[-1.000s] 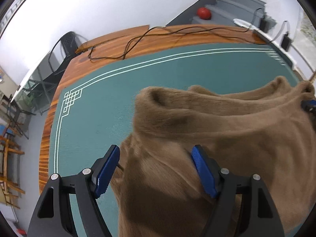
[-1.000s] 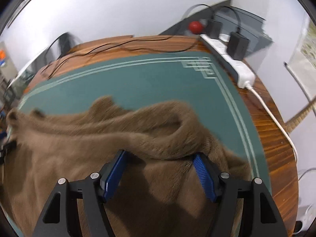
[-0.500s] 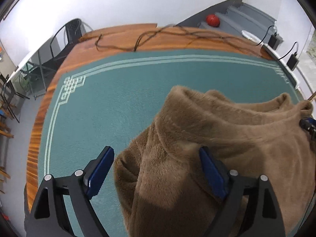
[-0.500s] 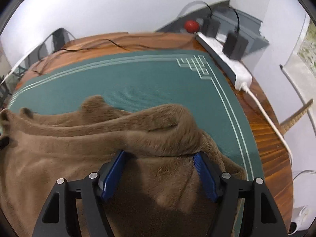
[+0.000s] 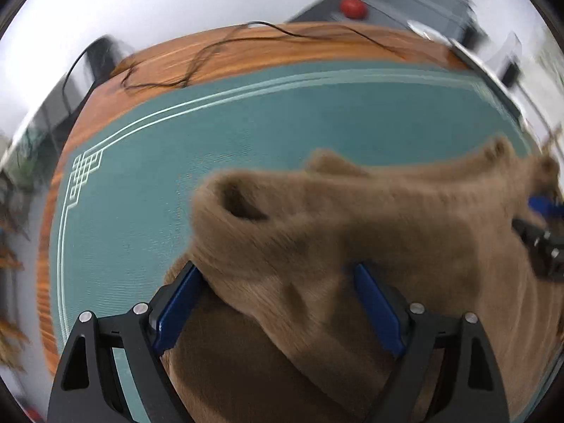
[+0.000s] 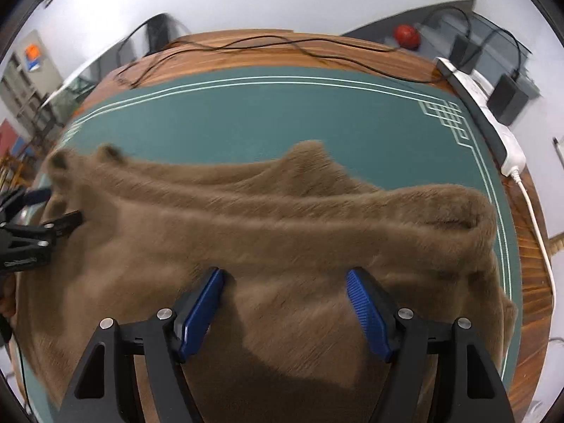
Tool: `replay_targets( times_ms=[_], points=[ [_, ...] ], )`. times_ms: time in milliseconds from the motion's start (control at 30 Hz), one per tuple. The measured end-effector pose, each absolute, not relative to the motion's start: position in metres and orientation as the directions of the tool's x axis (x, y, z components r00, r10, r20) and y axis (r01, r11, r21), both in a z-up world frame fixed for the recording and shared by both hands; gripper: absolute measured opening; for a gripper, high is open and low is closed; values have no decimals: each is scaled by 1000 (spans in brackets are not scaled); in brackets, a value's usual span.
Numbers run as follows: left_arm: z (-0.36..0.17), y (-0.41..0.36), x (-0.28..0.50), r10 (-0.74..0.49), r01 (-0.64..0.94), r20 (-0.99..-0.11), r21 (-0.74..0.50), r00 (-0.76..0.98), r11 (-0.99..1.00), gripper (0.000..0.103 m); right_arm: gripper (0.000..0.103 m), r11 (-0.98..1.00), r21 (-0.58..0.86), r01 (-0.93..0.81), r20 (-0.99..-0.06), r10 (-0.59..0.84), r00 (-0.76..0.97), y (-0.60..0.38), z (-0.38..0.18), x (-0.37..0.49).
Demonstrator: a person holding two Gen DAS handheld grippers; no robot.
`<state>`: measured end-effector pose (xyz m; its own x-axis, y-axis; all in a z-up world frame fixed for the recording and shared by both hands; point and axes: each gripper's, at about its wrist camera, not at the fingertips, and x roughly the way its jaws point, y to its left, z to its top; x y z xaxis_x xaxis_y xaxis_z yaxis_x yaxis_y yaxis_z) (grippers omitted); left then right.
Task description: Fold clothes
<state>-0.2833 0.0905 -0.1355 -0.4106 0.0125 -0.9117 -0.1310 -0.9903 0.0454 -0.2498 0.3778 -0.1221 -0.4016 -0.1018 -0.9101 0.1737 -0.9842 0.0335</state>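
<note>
At the left end of the brown fleece garment, which lies bunched in long folds on the green mat over the wooden table, the left gripper is released, its blue pads wide apart with a thick fold lying between them. At the garment's right end the right gripper also stands spread over the fleece, gripping nothing, near a white power strip at the table's right edge.

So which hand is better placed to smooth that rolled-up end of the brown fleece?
Probably the left. The left tool sits just behind the rolled end of the brown fleece, its fingers either side of the fabric. The right tool is over the other end.
</note>
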Motion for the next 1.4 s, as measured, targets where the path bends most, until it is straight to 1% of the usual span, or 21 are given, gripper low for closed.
replay_targets(
  times_ms=[67, 133, 267, 433, 533, 700, 833, 933, 1033, 1167, 1400],
  points=[
    [-133, 80, -291, -11, -65, -898, 44, -439, -997, 90, 74, -990, 48, 129, -902, -98, -420, 386, -123, -258],
    [-133, 75, -293, -10, -41, -894, 31, -447, -999, 90, 75, -994, 41, 104, -894, -83, -440, 388, -122, -262],
    [-142, 71, -290, 5, -51, -902, 19, -431, -999, 90, 78, -993, 18, 115, -892, -67, -447, 384, -126, -262],
    [-128, 69, -274, 2, -60, -900, 26, -436, -998, 91, 78, -990, 53, 128, -893, -104, -437, 393, -117, -253],
    [-114, 70, -249, 16, -87, -894, 26, -449, -996, 91, 78, -990, 73, 122, -872, -123, -475, 404, -101, -228],
    [-103, 76, -208, 69, -133, -895, -10, -442, -991, 91, 79, -988, 98, 120, -840, -147, -523, 423, -78, -167],
    [-105, 88, -173, 99, -174, -900, -26, -425, -984, 91, 80, -992, 110, 61, -822, -126, -555, 451, -65, -113],
    [-113, 95, -159, 94, -179, -905, -20, -414, -984, 91, 83, -984, 176, -17, -816, -136, -561, 478, -65, -81],
    [-119, 102, -150, 65, -169, -906, 8, -419, -986, 91, 83, -966, 242, -91, -824, -155, -544, 497, -76, -51],
    [-116, 103, -145, 65, -130, -903, -10, -424, -991, 91, 83, -932, 319, -173, -827, -184, -531, 515, -91, -15],
    [-110, 107, -135, 69, -128, -903, -16, -423, -992, 91, 83, -868, 427, -253, -805, -238, -544, 531, -112, 4]
  ],
)
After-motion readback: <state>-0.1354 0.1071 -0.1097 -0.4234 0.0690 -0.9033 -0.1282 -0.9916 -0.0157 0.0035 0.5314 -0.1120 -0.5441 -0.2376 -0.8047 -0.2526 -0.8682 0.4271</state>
